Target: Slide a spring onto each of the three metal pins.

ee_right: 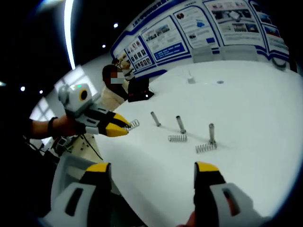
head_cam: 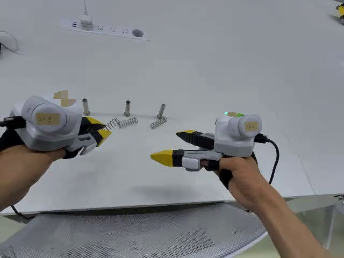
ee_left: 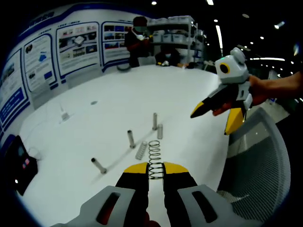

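Left gripper (ee_left: 155,169) pinches a spring (ee_left: 155,152), right gripper (head_cam: 165,145) gapes wide; spring should meet the left pin (head_cam: 85,106) squarely

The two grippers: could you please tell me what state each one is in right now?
Left gripper: closed on a spring, held by one end.
Right gripper: open, holding nothing.

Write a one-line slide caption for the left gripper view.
Left gripper pinches a spring at its tips, three bare metal pins standing ahead on the white table, right gripper open beyond.
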Demonstrator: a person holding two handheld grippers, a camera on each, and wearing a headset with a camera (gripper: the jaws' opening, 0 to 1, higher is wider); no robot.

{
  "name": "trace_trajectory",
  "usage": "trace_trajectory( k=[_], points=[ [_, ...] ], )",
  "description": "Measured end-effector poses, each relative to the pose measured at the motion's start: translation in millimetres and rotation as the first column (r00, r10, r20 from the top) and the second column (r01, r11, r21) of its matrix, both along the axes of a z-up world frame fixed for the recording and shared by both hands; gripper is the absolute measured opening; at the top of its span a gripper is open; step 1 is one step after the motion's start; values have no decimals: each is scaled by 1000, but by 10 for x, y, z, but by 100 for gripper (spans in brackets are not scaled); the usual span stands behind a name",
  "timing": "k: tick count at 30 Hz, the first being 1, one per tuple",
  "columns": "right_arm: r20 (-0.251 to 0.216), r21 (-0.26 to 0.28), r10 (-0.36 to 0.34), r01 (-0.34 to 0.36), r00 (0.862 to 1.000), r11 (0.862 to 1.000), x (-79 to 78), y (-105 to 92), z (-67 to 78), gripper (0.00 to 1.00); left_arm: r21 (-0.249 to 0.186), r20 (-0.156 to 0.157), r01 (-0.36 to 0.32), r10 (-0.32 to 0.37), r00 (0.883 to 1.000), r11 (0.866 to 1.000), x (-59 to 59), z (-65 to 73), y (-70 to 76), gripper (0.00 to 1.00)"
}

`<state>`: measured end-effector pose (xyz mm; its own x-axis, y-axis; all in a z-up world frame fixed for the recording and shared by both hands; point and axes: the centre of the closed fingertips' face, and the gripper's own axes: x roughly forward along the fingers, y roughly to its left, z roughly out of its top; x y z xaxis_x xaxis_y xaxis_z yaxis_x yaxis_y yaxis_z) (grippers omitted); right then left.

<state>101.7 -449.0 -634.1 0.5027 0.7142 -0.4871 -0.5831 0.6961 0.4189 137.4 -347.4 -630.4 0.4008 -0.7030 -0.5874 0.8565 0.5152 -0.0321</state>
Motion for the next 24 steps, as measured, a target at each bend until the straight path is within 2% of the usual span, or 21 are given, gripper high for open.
trace_trajectory(
  k=[3,7,11,15,24],
  points=[
    [15,26,7,-7,1000,1000,63,74,81,66,-5,1,10,-10,1000,1000,-30,13,-39,10],
    [21,62,11,-12,1000,998,129,165,167,65,-12,-3,28,-28,1000,1000,-76,26,-92,10],
    [14,79,29,-30,999,996,133,267,200,62,-22,-1,55,-55,999,998,-145,54,-164,10],
    [7,106,43,-44,999,993,120,334,220,54,-38,-9,67,-68,998,997,-195,77,-224,10],
    [-16,169,67,-63,998,984,115,465,262,43,-42,4,111,-110,994,993,-309,138,-316,10]
  ],
)
